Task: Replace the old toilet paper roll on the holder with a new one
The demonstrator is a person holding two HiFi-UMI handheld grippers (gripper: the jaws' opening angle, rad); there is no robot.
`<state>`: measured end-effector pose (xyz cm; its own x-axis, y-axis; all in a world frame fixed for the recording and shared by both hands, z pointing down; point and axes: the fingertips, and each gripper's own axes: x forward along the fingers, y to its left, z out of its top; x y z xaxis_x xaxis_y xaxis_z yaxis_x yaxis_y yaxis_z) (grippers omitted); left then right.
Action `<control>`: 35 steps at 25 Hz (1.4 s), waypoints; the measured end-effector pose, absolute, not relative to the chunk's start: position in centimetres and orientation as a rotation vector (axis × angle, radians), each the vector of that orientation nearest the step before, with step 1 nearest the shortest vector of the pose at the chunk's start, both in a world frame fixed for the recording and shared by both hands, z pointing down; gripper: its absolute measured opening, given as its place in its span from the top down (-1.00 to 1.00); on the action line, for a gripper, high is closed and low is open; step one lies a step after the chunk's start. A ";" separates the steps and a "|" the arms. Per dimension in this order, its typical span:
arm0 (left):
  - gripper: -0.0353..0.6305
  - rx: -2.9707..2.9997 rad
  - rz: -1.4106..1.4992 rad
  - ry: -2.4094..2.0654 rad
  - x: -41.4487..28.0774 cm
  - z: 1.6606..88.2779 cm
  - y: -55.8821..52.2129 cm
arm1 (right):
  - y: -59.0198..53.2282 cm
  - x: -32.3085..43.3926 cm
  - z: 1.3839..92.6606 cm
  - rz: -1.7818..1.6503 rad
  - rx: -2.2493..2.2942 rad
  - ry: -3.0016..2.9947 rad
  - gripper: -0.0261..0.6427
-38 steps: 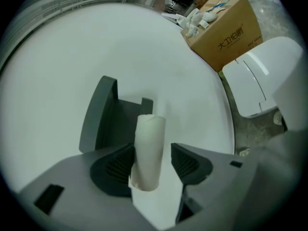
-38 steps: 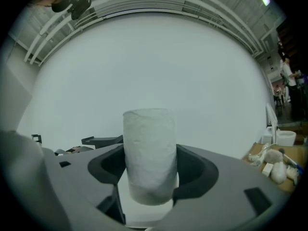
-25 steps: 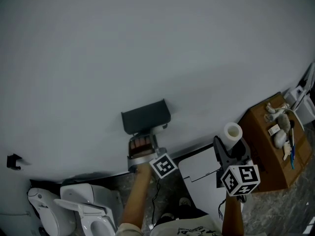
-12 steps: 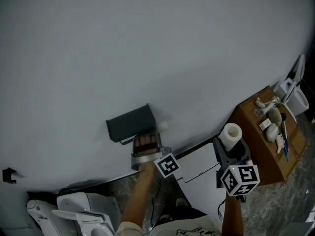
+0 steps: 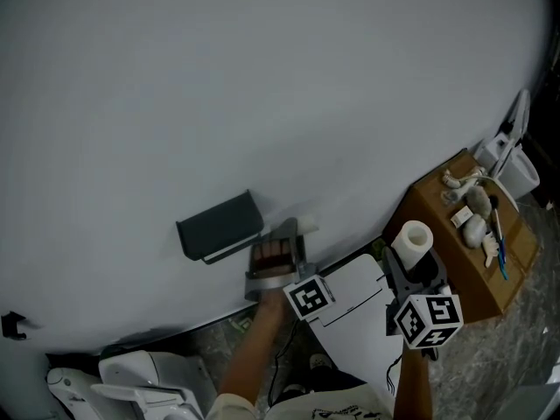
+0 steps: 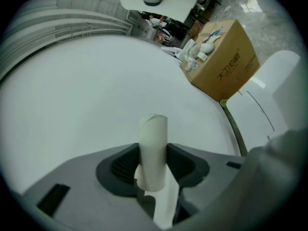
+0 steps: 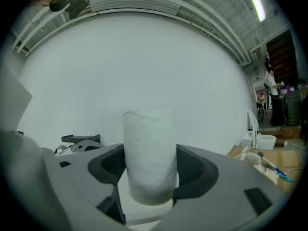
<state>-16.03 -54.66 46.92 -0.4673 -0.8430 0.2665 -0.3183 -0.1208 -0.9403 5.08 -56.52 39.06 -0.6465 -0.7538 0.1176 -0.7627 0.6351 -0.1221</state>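
Observation:
The dark grey paper holder (image 5: 219, 226) hangs on the white wall, with no roll showing on it. My left gripper (image 5: 282, 241) is just right of it and apart from it, shut on the old roll, a thin pale cardboard core (image 6: 153, 150) standing upright between the jaws. Further right, my right gripper (image 5: 411, 265) is shut on the new white toilet paper roll (image 5: 412, 240), which is full and upright (image 7: 149, 153). In the right gripper view the holder (image 7: 77, 138) shows low at the left.
A brown cardboard box (image 5: 455, 243) with small items on top stands against the wall at the right. A white panel (image 5: 354, 318) lies below the grippers. A white toilet (image 5: 131, 383) is at the bottom left. A black fitting (image 5: 10, 325) sits on the wall.
My left gripper has drawn away to the right of the holder with the old core in its jaws. The right gripper keeps its hold on the new roll and has shifted only a little.

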 end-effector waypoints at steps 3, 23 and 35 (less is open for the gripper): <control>0.34 -1.381 -1.494 1.808 -15.0 45.7 -54.2 | -56.4 5.4 39.0 0.248 1.306 -2.790 -0.01; 0.34 -1.786 -0.453 2.394 -18.4 37.8 -41.6 | -51.6 -1.5 38.1 0.239 1.063 -2.921 -0.01; 0.35 -1.717 0.042 2.597 -23.4 35.5 -33.0 | -48.9 -7.1 39.3 0.290 0.817 -2.961 -0.01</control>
<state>-23.41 -32.99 35.47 -0.3917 -0.9193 -0.0385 -0.9200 0.3918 0.0072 -7.08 -48.90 39.26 -0.8582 -0.5027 0.1038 -0.5133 0.8422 -0.1654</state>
